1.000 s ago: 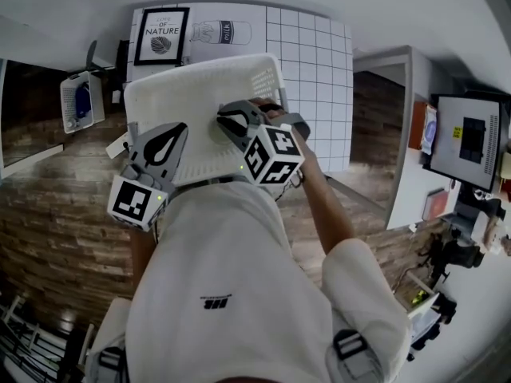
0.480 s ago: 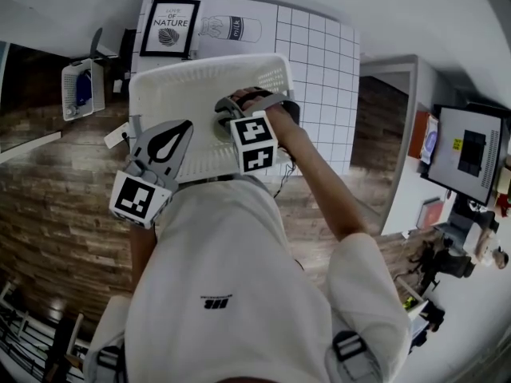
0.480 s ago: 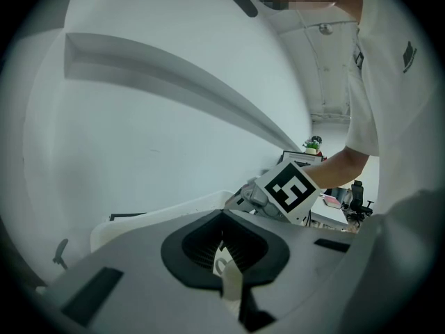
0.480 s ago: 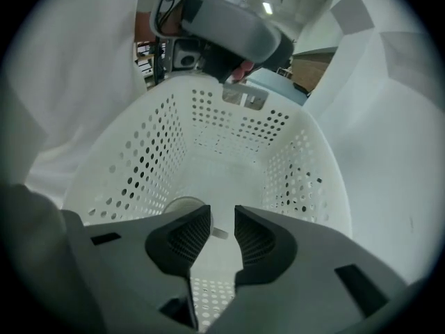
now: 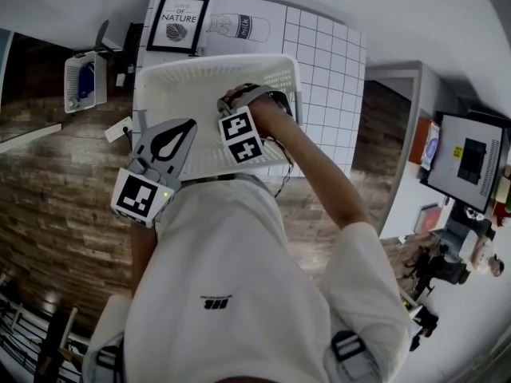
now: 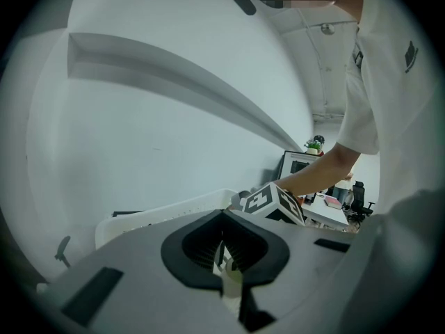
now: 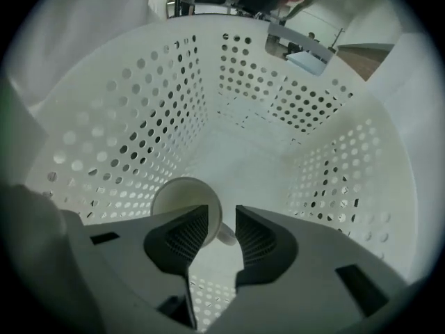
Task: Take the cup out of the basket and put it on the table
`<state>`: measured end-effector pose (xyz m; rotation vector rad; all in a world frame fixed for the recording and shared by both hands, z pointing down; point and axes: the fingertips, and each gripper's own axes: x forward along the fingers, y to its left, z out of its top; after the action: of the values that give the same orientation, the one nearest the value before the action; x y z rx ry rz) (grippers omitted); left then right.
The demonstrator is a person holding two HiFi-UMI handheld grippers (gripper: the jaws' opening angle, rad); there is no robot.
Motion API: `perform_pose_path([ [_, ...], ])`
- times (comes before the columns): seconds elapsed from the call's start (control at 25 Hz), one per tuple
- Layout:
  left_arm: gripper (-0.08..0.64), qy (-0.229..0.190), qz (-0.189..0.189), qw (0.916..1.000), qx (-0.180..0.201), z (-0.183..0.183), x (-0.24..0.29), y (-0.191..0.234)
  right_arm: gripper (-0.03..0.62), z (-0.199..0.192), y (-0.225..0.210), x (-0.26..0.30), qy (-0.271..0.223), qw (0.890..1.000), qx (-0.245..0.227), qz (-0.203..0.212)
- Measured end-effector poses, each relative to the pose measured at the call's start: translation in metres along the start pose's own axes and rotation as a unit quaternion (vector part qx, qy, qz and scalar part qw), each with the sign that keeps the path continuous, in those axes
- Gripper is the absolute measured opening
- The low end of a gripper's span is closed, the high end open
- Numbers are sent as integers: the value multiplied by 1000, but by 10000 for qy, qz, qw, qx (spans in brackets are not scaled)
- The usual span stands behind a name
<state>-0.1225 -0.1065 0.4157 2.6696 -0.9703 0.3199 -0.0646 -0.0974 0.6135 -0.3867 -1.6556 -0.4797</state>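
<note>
A white perforated basket stands in front of me. My right gripper points straight down inside it; in the head view only its marker cube and the hand show. On the basket floor stands a white cup. Its right edge and handle lie between the jaws, which have just been opening and stand apart without pressing on it. My left gripper hangs at the basket's near left rim, its jaws shut on nothing.
Perforated basket walls close in on the right gripper from all sides. Behind the basket is a tiled wall with a framed picture. A small basket hangs at the left over a wood-patterned surface. A monitor stands far right.
The right gripper has sunk down into the basket and rolled, its marker cube looking smaller and turned. The left gripper has kept still.
</note>
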Motion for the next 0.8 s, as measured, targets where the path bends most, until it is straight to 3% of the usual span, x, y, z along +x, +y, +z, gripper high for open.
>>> perform_pose_path([
  [0.36,8,41,5,10000,36,-3,-3,-2,103,-3,4,28,149,9995,-222,151],
  [0.48,9,67,-15,10000,66,-3,-3,-3,38,-2,3,31,123,9997,-180,63],
  [0.8,9,128,-123,9996,220,-5,0,-11,34,-2,4,30,62,9999,64,59],
])
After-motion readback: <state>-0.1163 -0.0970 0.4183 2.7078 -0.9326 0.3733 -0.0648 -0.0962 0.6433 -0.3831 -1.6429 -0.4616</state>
